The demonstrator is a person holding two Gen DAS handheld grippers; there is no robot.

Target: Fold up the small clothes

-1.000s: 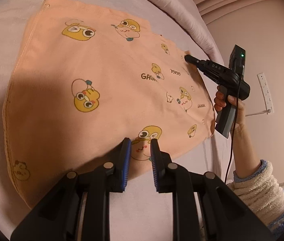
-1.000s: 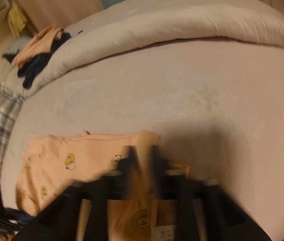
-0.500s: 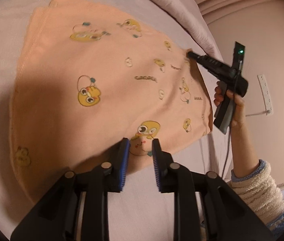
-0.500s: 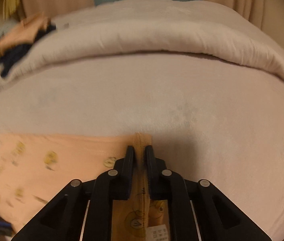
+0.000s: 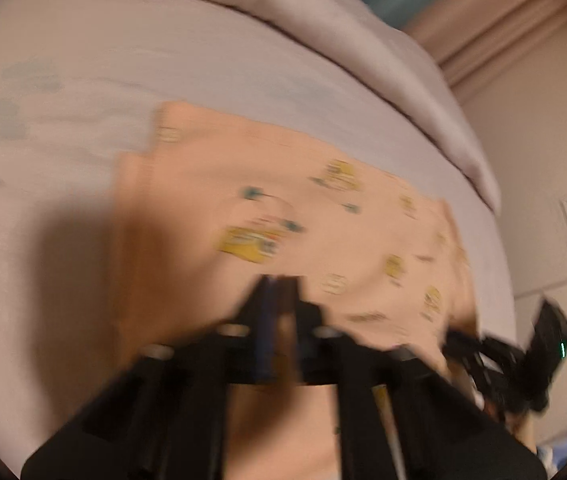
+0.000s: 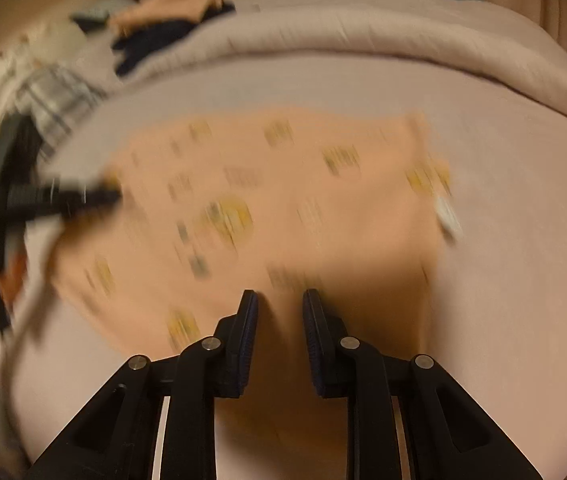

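In the left wrist view, the left gripper fills the bottom of the frame, badly blurred. Its fingers stand close together at lower center, with peach fabric showing in the narrow gap between them, so it appears to be pinching the garment, though the blur leaves that less than certain. The garment is a small peach piece printed with yellow cartoon figures. It spreads from the fingers up toward the middle of the frame, with a folded edge at its upper left. At the lower right edge of this view sits the right gripper, dark and smeared, touching the garment's right corner.

In the right wrist view, the right gripper is sharp at bottom center. Its jaws stand apart with a clear gap, and nothing is clamped between them; the garment lies on the bed below and beyond the fingertips. The cloth covers the middle of the frame, and a small white label shows at its right edge. At the left edge the left gripper reaches in to the garment's left side.

Farther up, the pale pink bedsheet surrounds the garment on all sides. Beyond it a rolled quilt crosses the upper part of the frame. A pile of clothes, peach, dark and plaid, lies at the upper left.
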